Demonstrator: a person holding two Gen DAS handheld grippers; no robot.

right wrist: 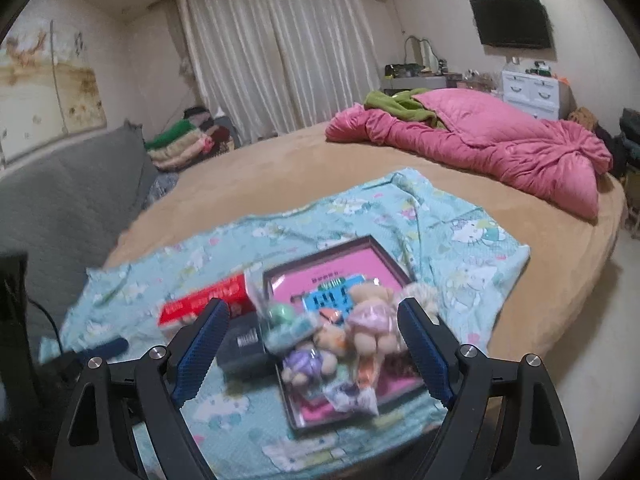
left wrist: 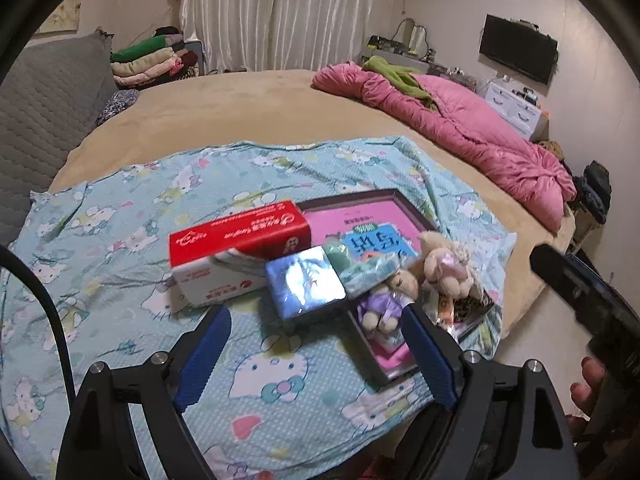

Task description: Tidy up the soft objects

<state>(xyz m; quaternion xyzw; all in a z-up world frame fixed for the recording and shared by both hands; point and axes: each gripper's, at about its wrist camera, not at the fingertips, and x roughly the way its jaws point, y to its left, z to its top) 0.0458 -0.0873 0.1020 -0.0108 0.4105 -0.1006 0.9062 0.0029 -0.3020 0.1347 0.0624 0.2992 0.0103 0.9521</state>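
Observation:
Several small plush toys lie on a dark-framed pink tray [left wrist: 396, 208] [right wrist: 384, 252] on a light blue cartoon-print cloth [left wrist: 120, 240] [right wrist: 460, 232]: a purple-dressed bear [left wrist: 384, 304] [right wrist: 304, 364], a pink-dressed bear [left wrist: 444, 268] [right wrist: 370, 316] and a wrapped teal item [left wrist: 360, 268] [right wrist: 288, 328]. A red and white tissue box [left wrist: 236, 252] [right wrist: 208, 300] and a blue reflective box [left wrist: 306, 284] [right wrist: 244, 344] sit left of the tray. My left gripper [left wrist: 316, 328] is open and empty, just short of the blue box. My right gripper [right wrist: 312, 316] is open and empty over the toys.
The cloth lies on a round tan bed [left wrist: 248, 104] [right wrist: 280, 160]. A pink quilt [left wrist: 472, 128] [right wrist: 500, 140] with a green cloth [left wrist: 396, 72] [right wrist: 404, 104] lies at the far right. A grey padded headboard [left wrist: 44, 112] [right wrist: 64, 200] is left, with folded blankets [left wrist: 156, 60] [right wrist: 188, 140] behind.

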